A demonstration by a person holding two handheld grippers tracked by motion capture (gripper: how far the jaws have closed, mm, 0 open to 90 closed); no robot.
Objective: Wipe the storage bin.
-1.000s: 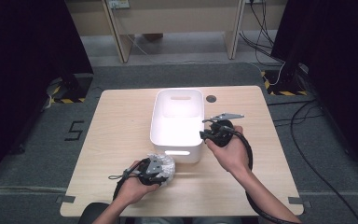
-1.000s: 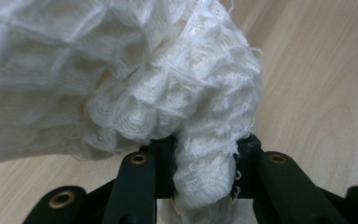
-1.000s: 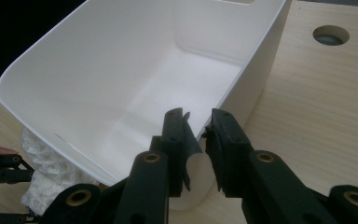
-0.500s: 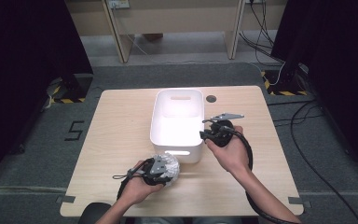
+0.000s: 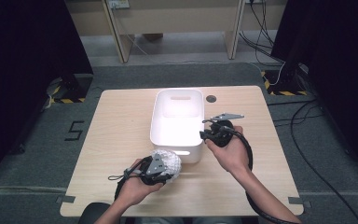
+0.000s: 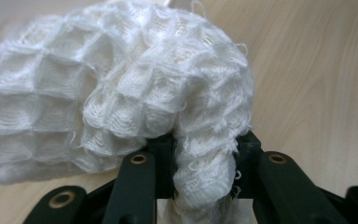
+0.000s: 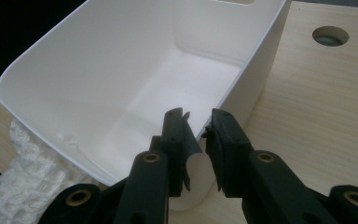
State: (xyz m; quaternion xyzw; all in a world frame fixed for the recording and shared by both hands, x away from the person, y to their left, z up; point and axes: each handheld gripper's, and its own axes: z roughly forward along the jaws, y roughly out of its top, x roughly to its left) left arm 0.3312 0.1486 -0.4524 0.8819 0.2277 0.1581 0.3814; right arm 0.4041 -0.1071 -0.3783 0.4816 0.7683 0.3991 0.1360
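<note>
At the near edge of the pale wooden table (image 5: 121, 121), a person's left hand (image 5: 135, 186) holds the left gripper (image 5: 161, 165), its two black jaws drawn nearly together and pinching a fold of a white waffle-weave cloth (image 5: 167, 162). In the left gripper view the bunched cloth (image 6: 121, 93) bulges above the jaws, its gathered fold squeezed tight between the two pads while the rest hangs over the wood grain beyond. Seen from the high view, the cloth sits at the near left corner of a white rectangular plastic bin (image 5: 177, 99), just beside the bin's front wall.

Farther in, on the bin's right side, the right hand (image 5: 233, 151) steadies the right gripper (image 5: 204, 134) at the container's near right corner. In the right gripper view its black jaws straddle the thin white rim of the bin (image 7: 98, 74), one pad inside the wall and one outside, closed on it with a narrow gap left by the plastic between them. A bit of the white cloth (image 7: 23, 172) shows at the lower left of that view, outside the wall.

Beyond the bin, a round dark cable hole (image 5: 210, 98) is set in the tabletop near the far edge.
</note>
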